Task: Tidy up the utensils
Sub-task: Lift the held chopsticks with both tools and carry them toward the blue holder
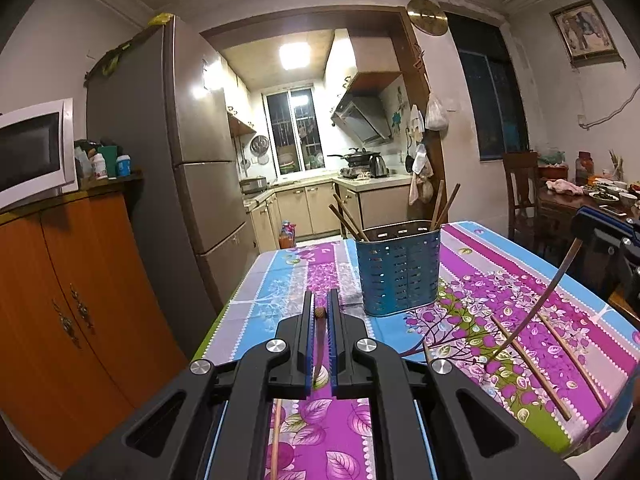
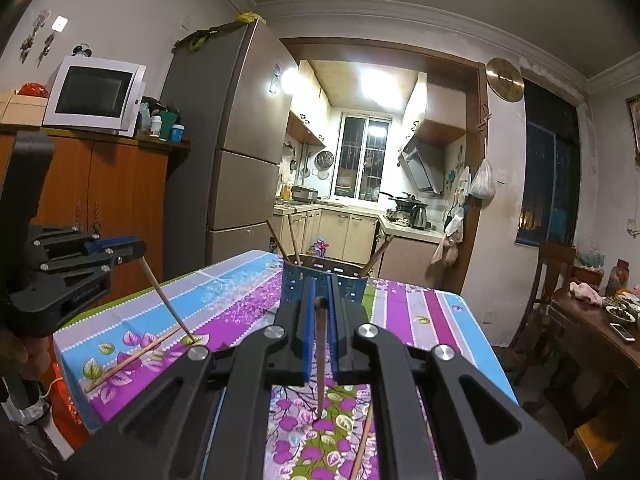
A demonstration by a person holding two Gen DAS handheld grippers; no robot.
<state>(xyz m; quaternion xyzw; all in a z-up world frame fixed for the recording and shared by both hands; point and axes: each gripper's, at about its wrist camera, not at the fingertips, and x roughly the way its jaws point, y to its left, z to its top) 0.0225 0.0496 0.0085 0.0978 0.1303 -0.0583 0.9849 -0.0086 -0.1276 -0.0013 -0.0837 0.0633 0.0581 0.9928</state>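
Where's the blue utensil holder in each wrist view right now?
Left wrist: holder right of centre, beyond the left gripper, on the tablecloth.
Right wrist: holder at centre, partly hidden behind the right gripper.
Shared landmark: fridge, left of the holder in both.

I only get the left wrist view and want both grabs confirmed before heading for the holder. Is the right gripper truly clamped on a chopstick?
Observer: Yes. The right wrist view shows the right gripper shut on a dark chopstick, pinched between its blue pads.
Operator: Where does my own stick's lower end sit?
Observer: From that side, the left chopstick slants down from the left gripper. Its tip is at or just above the tablecloth; I cannot tell which.
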